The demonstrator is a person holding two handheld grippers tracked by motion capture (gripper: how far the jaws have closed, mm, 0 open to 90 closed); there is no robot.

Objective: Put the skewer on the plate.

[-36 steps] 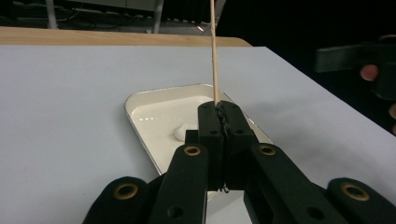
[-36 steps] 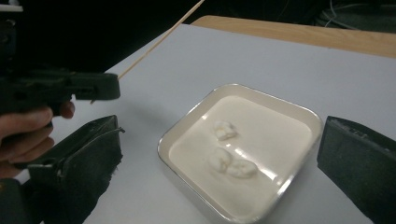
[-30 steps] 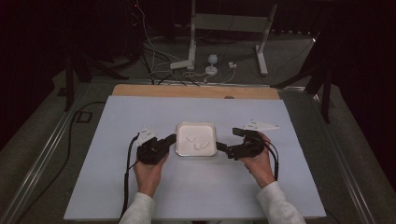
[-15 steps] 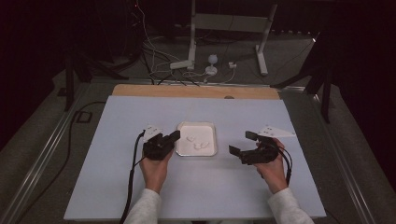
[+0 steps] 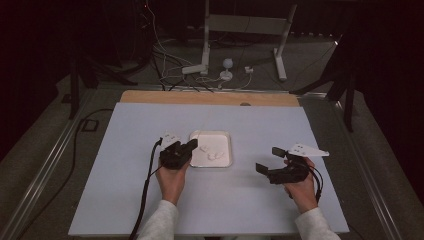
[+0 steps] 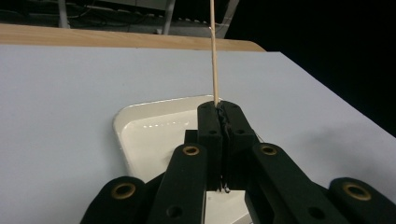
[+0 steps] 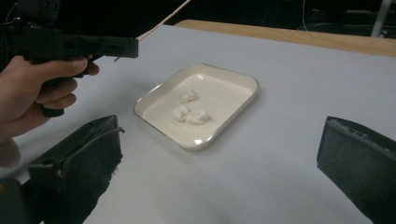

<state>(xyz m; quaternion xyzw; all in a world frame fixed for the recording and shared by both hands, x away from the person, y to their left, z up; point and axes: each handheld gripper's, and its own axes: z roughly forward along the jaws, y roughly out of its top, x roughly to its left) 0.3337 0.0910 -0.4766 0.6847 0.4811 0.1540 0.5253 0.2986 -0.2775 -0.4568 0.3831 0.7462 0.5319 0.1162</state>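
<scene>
One thin wooden stick (image 6: 214, 51) is pinched tight between the closed jaws of the left gripper (image 5: 186, 148), and it pokes up and away over the near left corner of the one white tray (image 5: 226, 137) in the middle of the table (image 5: 125, 200). Three small white lumps (image 7: 189, 111) lie in the tray, though two sit so close together that the count may be off. The right gripper (image 5: 270, 160) is well to the right of the tray, its two jaws wide open with nothing between them.

White stand (image 5: 240, 30) and cables (image 5: 175, 65) behind table (image 5: 125, 200).
</scene>
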